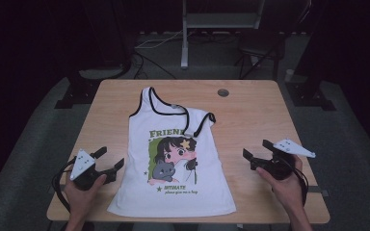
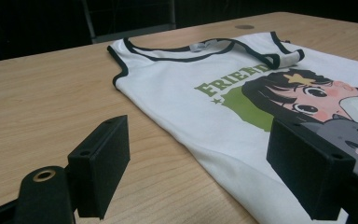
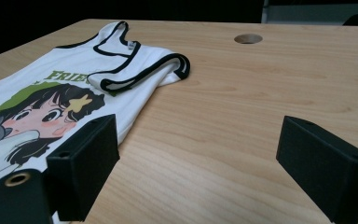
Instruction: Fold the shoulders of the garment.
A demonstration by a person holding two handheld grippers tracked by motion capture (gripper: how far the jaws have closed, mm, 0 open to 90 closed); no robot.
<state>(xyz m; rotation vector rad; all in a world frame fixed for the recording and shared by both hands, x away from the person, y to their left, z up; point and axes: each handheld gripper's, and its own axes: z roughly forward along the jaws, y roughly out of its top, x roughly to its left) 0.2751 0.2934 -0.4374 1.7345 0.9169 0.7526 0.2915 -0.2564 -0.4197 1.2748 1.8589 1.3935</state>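
White tank top (image 1: 168, 159) lies flat, print up, mid-table (image 1: 250, 115), hem toward us; its right shoulder strap (image 1: 200, 122) is folded over onto the chest. We judge it light, limp, thin knit that will drape and bunch, so pinch at seams or the black-trimmed edges. Left gripper (image 1: 110, 163) at the left side seam, jaws wide apart, holding nothing. Right gripper (image 1: 257, 155) well clear on bare wood, jaws also spread, empty

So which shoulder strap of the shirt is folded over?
The strap nearer the right gripper: it is flopped down over the printed word, while the other strap lies flat and straight.
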